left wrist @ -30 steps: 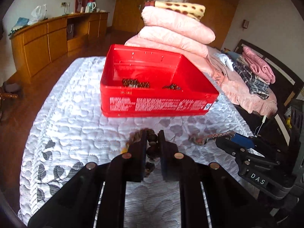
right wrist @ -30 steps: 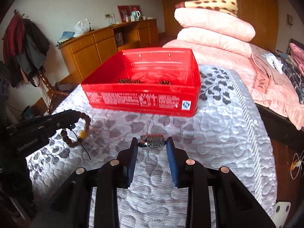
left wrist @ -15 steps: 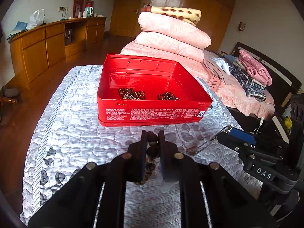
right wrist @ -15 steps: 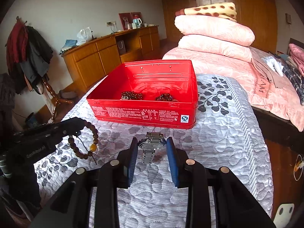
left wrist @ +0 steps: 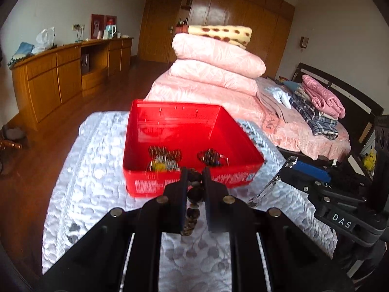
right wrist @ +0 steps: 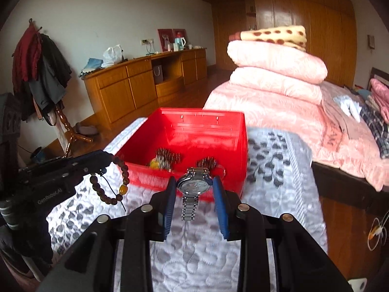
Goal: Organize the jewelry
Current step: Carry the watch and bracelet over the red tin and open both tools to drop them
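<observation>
Jewelry is split between both grippers and the red box [left wrist: 192, 143], which sits open on the quilted white bedspread [left wrist: 92, 175] at 12 o'clock from each camera. The left gripper [left wrist: 195, 177] has its jaws clamped tight on a dark beaded bracelet [left wrist: 193, 204]; the beads hang below the fingers, clear of the bedspread. From the right wrist view that same gripper enters at 9 o'clock, the bracelet's loop with one amber bead dangling under its tip. The right gripper [right wrist: 194, 187] has its blue pads [right wrist: 220, 194] pressed against the case of a silver wristwatch [right wrist: 194, 185], dial facing the camera, metal band hanging straight down between the fingers. In the left wrist view the right gripper shows at 3 o'clock, the watch band trailing from it. Inside the box, two clusters of dark beads [right wrist: 167, 158] lie near the front wall, one with a yellow piece. Folded pink quilts [left wrist: 216, 70] are stacked on the bed beyond the box at 1 o'clock.
</observation>
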Motion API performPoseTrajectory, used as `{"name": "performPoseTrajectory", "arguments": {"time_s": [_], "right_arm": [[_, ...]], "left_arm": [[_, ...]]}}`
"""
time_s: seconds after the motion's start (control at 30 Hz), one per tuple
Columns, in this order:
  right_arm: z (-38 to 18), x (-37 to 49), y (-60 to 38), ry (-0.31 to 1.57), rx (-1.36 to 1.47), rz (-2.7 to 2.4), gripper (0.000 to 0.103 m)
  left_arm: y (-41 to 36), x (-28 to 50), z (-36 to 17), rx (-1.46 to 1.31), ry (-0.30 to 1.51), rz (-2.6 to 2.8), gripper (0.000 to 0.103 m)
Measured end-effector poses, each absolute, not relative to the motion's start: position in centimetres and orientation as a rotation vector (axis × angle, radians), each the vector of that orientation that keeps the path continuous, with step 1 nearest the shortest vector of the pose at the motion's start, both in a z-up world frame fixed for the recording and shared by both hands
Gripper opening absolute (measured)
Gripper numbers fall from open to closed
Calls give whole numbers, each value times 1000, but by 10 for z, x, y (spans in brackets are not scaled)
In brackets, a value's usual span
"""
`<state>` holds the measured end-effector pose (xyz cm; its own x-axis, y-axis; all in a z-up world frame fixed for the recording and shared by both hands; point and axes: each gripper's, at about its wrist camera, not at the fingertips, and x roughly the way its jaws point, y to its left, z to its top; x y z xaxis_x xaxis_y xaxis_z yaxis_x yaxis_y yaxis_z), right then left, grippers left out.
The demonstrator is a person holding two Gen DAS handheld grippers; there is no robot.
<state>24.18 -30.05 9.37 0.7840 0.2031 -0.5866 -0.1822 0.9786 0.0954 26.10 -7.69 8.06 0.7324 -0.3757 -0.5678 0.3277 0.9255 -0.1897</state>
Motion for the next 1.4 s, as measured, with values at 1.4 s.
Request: {"name": "performPoseTrajectory", "arguments": {"time_s": [1.4], "right_arm": [[70, 401, -305, 724, 96, 148, 45]], "left_arm": [[-104, 424, 61, -61, 678, -317, 42]]}}
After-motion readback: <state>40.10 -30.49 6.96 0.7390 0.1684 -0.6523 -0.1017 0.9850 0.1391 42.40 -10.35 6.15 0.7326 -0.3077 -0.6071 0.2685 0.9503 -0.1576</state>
